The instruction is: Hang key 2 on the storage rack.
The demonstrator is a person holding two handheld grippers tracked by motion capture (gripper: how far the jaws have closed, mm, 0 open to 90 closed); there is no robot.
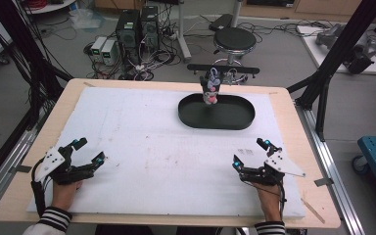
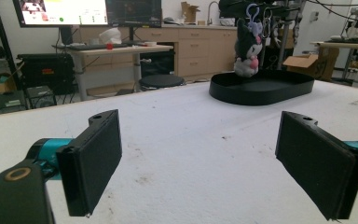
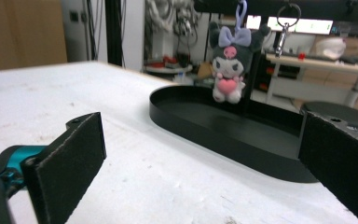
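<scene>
Claws both idle, jaws spread wide, nothing between them. Left claw [image 1: 92,151] lower left of the high view, held by a hand [image 1: 66,192] in a striped sleeve, resting low on the white foam mat [image 1: 142,147]. Right claw [image 1: 249,153] lower right, same pose, grey three-cornered plate on top, hand [image 1: 269,196] below it. Well apart from each other, both near the bottom edge of the table [image 1: 293,132].

Black oval tray [image 1: 216,112] upper centre of the high view, on the mat near its top edge. Plush keychain toy [image 1: 211,87] with dark hood, purple bow, pink heart, hanging by a purple clip from a black bar [image 1: 223,69] over the tray's far rim; cannot tell if its feet touch the tray.

Left claw view: black pads at lower left and lower right, bare scuffed mat between, tray [image 2: 261,87] and toy [image 2: 247,49] upper right. Right claw view: tray [image 3: 223,135] mid-frame, toy [image 3: 229,63] top centre above it, second empty metal clip [image 3: 286,21] just right of it.

Black stool [image 1: 234,40] and computer towers [image 1: 137,27] on the floor at the top of the high view.
</scene>
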